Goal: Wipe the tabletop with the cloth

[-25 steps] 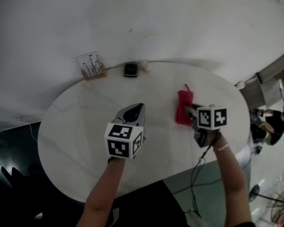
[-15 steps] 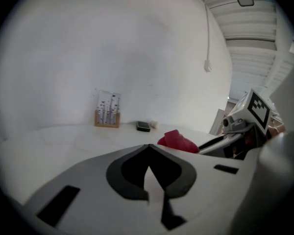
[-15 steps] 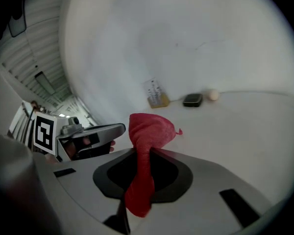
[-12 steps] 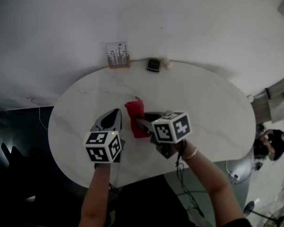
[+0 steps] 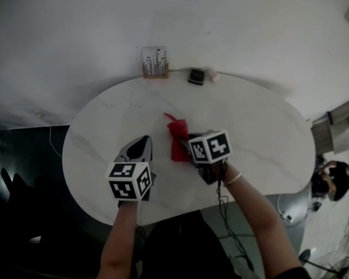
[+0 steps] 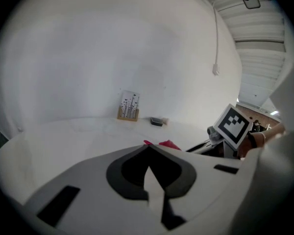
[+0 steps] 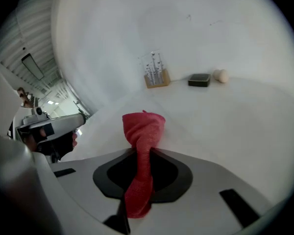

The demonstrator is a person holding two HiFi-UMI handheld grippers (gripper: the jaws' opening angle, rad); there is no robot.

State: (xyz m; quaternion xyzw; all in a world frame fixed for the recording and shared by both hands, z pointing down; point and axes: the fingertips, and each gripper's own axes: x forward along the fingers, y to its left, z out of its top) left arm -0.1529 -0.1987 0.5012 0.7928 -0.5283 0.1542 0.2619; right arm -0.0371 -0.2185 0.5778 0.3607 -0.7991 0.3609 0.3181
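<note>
A red cloth (image 5: 177, 138) lies bunched on the white oval tabletop (image 5: 256, 132) near its middle. My right gripper (image 5: 188, 147) is shut on the cloth's near end. In the right gripper view the cloth (image 7: 144, 126) runs twisted up out of the shut jaws of the right gripper (image 7: 141, 154) and rests on the table ahead. My left gripper (image 5: 142, 146) hovers just left of the cloth, shut and holding nothing. In the left gripper view the left gripper (image 6: 148, 150) shows its jaws closed together, with the cloth (image 6: 167, 144) peeking beyond them.
Against the white wall at the table's far edge stand a card holder (image 5: 155, 63), a small black object (image 5: 196, 76) and a pale round object (image 5: 214, 77). A cable hangs below my right arm. The table's front edge (image 5: 163, 217) is close to my arms.
The right gripper dragged the cloth from the table's right part leftward to the middle, then nearly stopped. The left gripper also shifted left, staying beside the cloth.
</note>
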